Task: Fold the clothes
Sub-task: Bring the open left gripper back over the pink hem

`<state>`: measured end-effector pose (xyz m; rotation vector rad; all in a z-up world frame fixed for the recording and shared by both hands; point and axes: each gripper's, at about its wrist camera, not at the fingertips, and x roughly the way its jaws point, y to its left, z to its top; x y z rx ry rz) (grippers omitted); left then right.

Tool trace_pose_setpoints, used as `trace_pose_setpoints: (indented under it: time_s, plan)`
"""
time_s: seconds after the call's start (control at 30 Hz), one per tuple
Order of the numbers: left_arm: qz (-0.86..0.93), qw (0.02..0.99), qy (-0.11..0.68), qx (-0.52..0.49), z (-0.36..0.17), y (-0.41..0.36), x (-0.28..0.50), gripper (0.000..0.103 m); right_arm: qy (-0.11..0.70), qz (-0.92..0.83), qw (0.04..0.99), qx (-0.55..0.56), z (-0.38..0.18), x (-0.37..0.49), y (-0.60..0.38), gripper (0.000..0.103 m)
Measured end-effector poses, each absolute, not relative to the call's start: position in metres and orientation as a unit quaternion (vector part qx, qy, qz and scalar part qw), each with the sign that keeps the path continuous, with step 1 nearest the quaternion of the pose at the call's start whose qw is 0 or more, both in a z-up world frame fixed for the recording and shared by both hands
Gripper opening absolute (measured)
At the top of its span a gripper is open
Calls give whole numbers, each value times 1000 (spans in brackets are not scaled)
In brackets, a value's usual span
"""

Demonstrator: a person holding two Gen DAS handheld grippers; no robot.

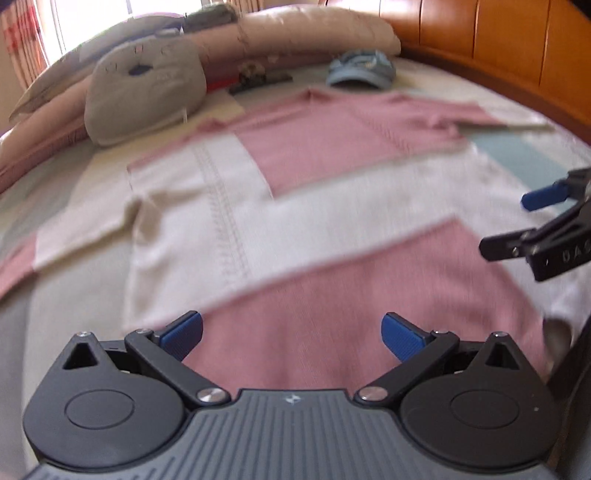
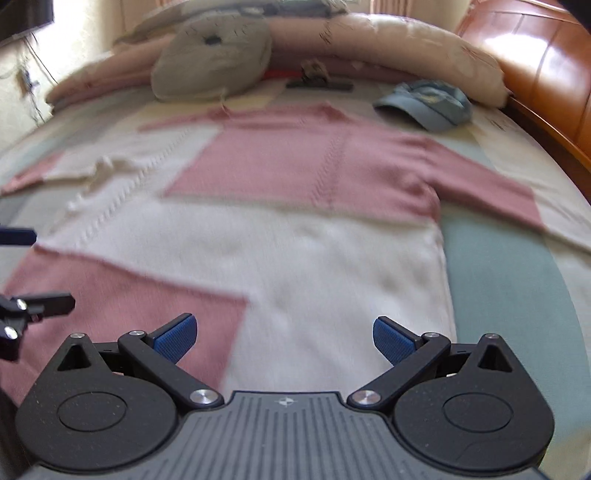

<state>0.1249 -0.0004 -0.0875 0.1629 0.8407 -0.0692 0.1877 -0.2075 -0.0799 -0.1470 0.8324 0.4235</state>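
A pink-and-cream sweater [image 1: 295, 192] lay spread flat across the bed [image 2: 509, 280], filling mid-frame. Both the left gripper [image 1: 291, 334] and right gripper [image 2: 284, 338] hovered over its hem, jaws spread, empty. Pillows [image 1: 144, 92], a cap [image 2: 428, 103] and a wooden headboard [image 1: 498, 33] filled the top.

Ahead of me a grey round cushion [image 2: 212, 59] leans against the long pinkish bolster pillows [image 2: 406, 55] at the far side of the bed [image 2: 509, 280]. A blue cap [image 2: 428, 105] lies near the wooden headboard [image 2: 546, 74], and a small dark object, too blurred to identify, sits between cap and cushion.
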Motion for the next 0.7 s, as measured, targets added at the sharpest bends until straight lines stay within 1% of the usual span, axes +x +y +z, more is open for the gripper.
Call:
trace_pose_setpoints:
  time_s: [0.03,0.13,0.43,0.57,0.7]
  plan:
    - [-32,910,407,69,-92,-2,119,102,399,201,892,-69,-82,185,-208,103]
    - [-28,915,403,-5,-97,7,103,102,393,193,897,-64,-90,178,-211,103]
    - [-13,924,381,-22,-85,18,89,102,364,174,914,-46,-109,158,-220,103]
    - [13,914,404,-34,-95,24,100,102,341,177,922,-41,-112,152,-223,103]
    - [6,920,391,-2,-103,15,83,102,339,177,923,-42,-112,152,-223,103]
